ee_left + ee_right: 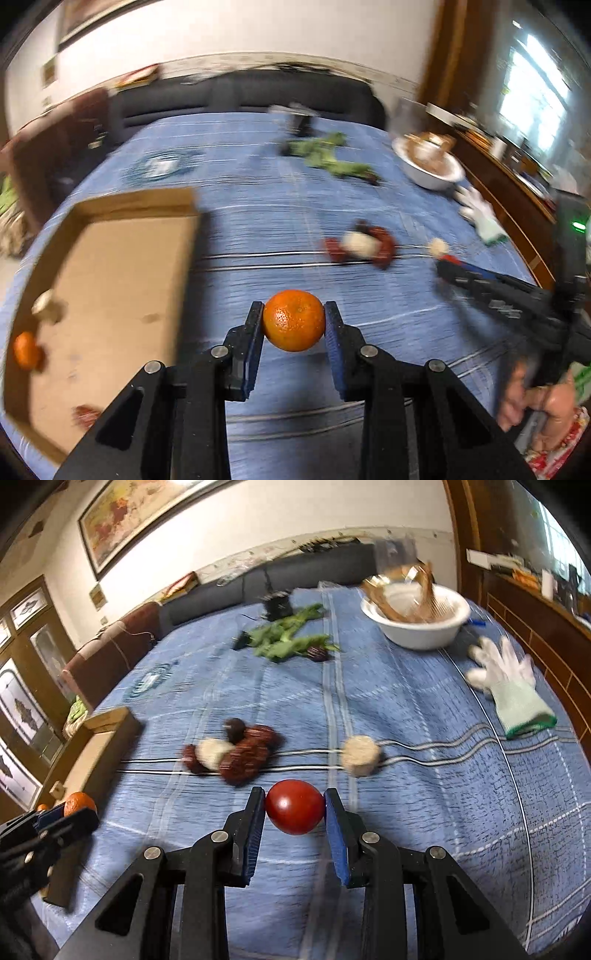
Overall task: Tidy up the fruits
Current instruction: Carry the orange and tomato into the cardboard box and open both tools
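My left gripper (294,325) is shut on an orange (294,320) and holds it above the blue cloth, just right of a shallow cardboard box (122,266). The box holds another orange (26,350), a pale piece (44,302) and a red piece (85,413). My right gripper (295,806) is shut on a red tomato (294,806) above the cloth. Ahead of it lie dark red fruits (245,755), a pale round piece among them (212,753) and a pale round piece (361,755) to the right. The left gripper with its orange (79,802) shows at the left edge by the box (99,749).
A white bowl (421,622) with brown items stands far right. Green leaves (288,635) lie at the back middle beside a dark object (277,603). A white glove (506,681) lies at the right. A dark sofa (243,96) runs behind the table.
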{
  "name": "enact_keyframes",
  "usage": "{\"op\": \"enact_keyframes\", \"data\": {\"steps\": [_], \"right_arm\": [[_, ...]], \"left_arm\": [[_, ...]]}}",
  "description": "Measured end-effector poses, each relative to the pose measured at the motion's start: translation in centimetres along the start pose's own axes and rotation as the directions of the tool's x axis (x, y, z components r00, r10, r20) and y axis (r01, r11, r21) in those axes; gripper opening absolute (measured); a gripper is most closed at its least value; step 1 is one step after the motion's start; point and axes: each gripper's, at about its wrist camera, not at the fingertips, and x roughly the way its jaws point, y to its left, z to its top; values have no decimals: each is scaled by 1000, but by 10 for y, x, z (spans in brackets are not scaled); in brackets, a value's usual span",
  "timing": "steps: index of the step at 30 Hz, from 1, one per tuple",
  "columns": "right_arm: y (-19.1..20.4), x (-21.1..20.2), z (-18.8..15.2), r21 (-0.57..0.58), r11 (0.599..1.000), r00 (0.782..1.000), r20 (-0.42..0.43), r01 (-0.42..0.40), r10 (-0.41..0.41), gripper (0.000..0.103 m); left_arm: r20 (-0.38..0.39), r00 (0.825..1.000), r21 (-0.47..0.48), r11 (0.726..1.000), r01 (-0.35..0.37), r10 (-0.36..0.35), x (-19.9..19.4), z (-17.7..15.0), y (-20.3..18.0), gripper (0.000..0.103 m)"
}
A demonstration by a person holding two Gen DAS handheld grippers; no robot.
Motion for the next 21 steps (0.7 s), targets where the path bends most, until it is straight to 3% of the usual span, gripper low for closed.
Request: {"op": "enact_keyframes", "data": {"steps": [5, 12, 17, 21], "right_arm": [[58, -12, -2, -77, 994, 997, 0, -80, 80, 35], [147, -4, -7, -178, 958, 975, -58, -223, 216, 36], [211, 15, -15, -258, 920, 955, -118, -294, 272, 36], [247, 34, -27, -316, 898, 950, -166, -305, 264, 36]], "left_arm": [[21, 994, -126, 987, -100, 103, -23, -17, 73, 31], [11, 978, -278, 940, -196, 207, -46, -39, 157, 31], [10, 970, -302, 926, -228, 242, -50, -47, 177, 31], [-1, 971, -300, 926, -229, 240, -46, -52, 183, 31]]}}
